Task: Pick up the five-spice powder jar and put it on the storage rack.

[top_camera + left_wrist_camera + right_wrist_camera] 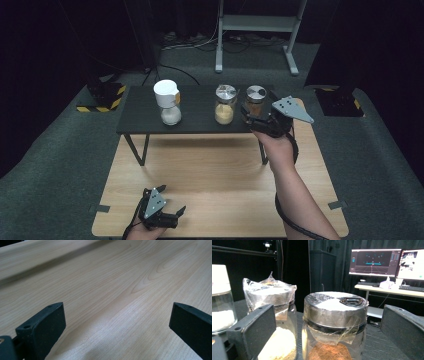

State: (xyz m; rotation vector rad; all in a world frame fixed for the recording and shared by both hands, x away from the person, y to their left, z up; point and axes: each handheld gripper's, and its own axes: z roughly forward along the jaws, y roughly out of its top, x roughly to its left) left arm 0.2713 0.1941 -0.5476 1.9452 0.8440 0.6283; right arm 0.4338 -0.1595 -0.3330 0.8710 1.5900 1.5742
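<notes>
Three glass jars stand in a row on a low black stand (142, 117). The left jar (169, 102) has a white lid and white powder. The middle jar (225, 104) holds beige powder, the right jar (255, 101) brown powder; both have metal lids. My right gripper (251, 116) is open at the brown-powder jar (334, 322), one jaw on each side, apart from the glass. The beige-powder jar (273, 315) is just left of it. My left gripper (172, 201) rests open low over the wooden table (120, 277), nothing between its jaws (117, 315).
The stand sits on the far half of the wooden table (210, 165). A white desk frame (255, 25) and striped floor weights (102, 97) lie beyond it. Monitors (374, 262) on a desk show behind the jars.
</notes>
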